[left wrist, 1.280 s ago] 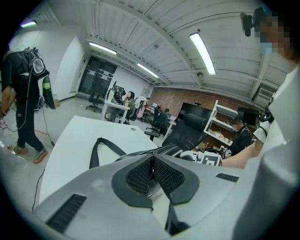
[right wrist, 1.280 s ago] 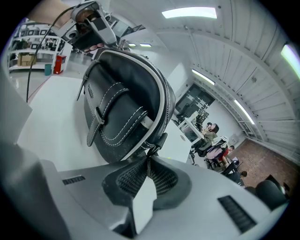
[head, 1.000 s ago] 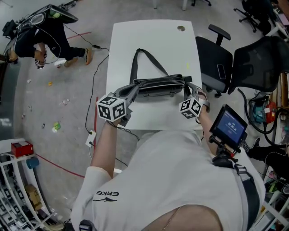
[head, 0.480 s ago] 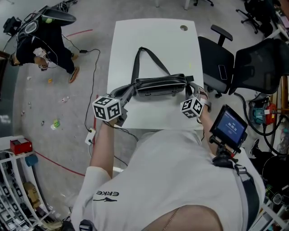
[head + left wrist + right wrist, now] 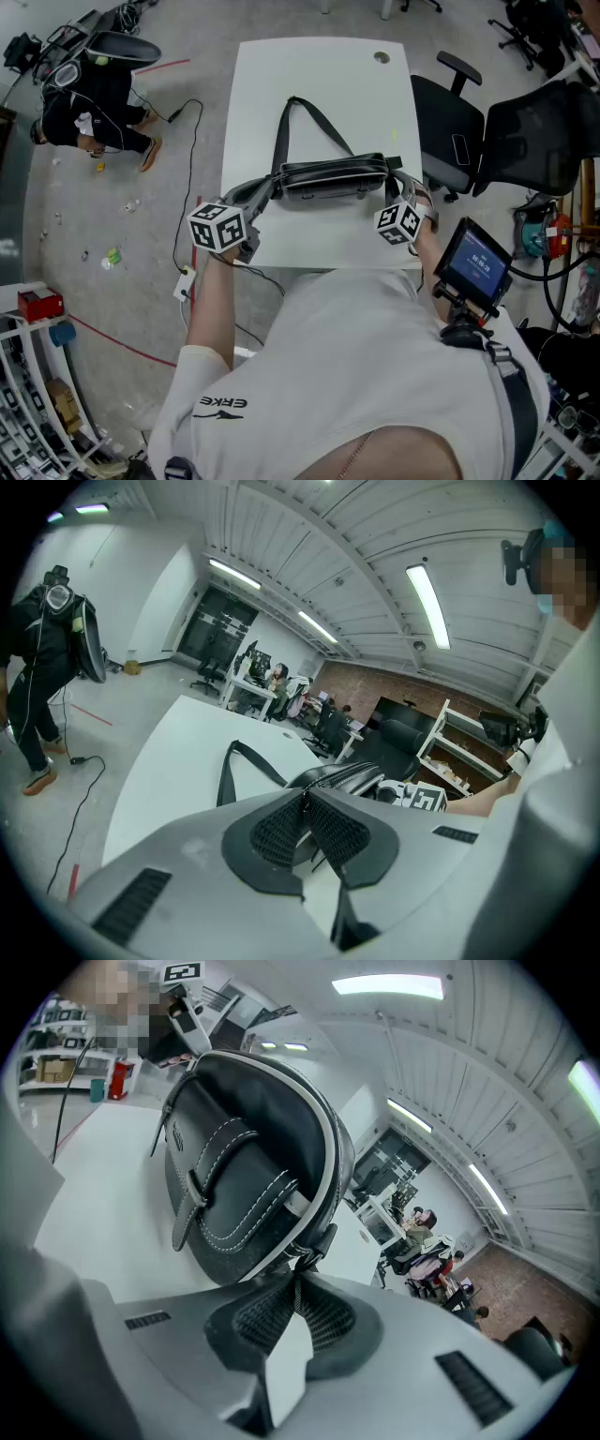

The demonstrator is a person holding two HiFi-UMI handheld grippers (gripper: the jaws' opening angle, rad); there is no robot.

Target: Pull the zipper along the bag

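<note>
At the nine o'clock end of a black bag (image 5: 333, 176), the left gripper (image 5: 303, 799) has its jaws pinched together on what appears to be the zipper pull (image 5: 305, 792), while at three o'clock the right gripper (image 5: 295, 1283) is clamped on the bag's black end tab (image 5: 317, 1244). Between the two, the bag lies across a white table (image 5: 319, 84), its strap (image 5: 281, 131) looped toward twelve o'clock, with office chairs (image 5: 450, 122) just off the table at three o'clock.
</note>
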